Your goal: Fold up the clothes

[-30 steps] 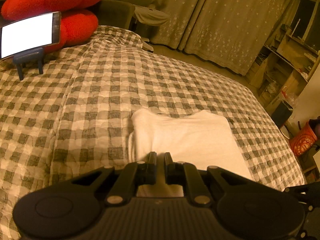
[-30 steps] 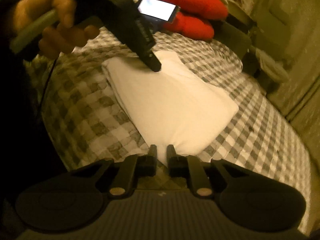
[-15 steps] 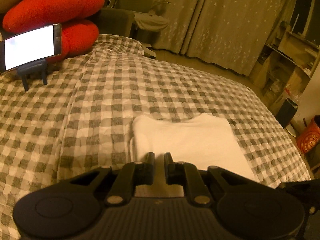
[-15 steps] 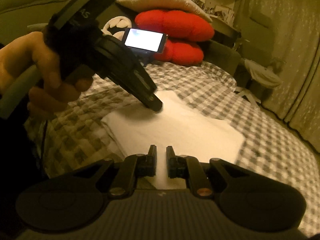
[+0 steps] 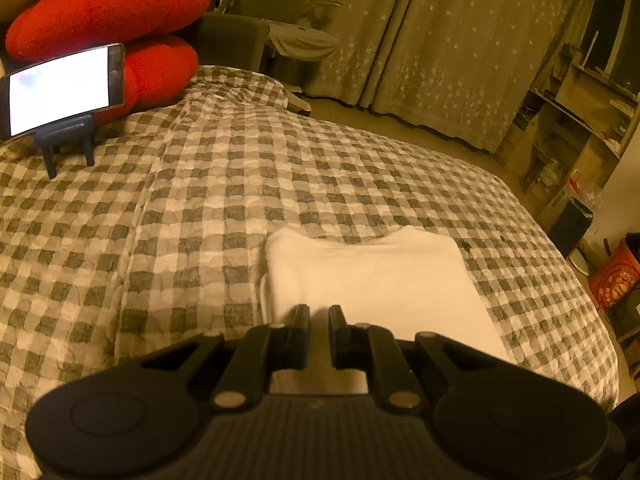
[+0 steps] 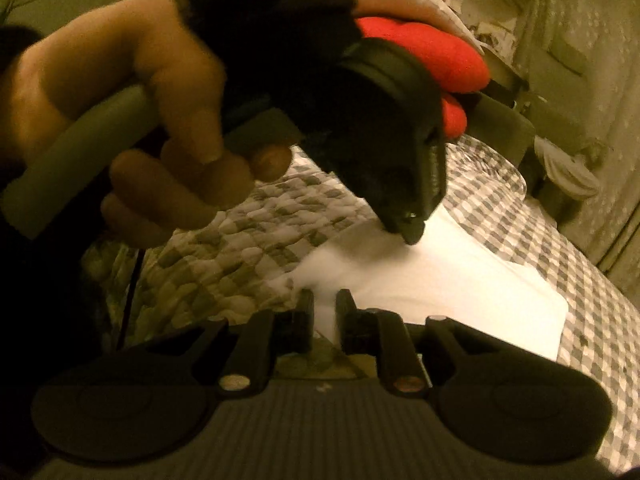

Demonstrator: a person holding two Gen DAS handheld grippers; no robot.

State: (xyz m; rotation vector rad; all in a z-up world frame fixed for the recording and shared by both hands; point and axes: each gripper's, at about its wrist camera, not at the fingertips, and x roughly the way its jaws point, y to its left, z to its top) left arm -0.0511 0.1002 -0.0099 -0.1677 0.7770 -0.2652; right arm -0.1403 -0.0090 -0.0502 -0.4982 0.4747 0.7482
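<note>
A white garment [image 5: 372, 276] lies folded into a flat rectangle on the grey-and-white checked bedspread [image 5: 192, 208]. My left gripper [image 5: 319, 312] hangs just above the garment's near edge, jaws nearly together with nothing between them. In the right wrist view the garment [image 6: 452, 280] lies ahead, and the left gripper [image 6: 408, 232], held by a hand, points down with its tip over the cloth. My right gripper [image 6: 325, 298] is also nearly closed and empty, above the garment's near corner.
A lit phone on a small stand [image 5: 60, 88] sits at the bed's far left, in front of red cushions [image 5: 104, 12]. A chair [image 5: 296, 40], curtains [image 5: 440, 40] and shelves [image 5: 580, 120] stand beyond the bed. An orange bag [image 5: 616, 280] sits on the floor at right.
The right gripper has swung nearer the left hand, which now fills its view. The left gripper has risen slightly. The garment has not moved.
</note>
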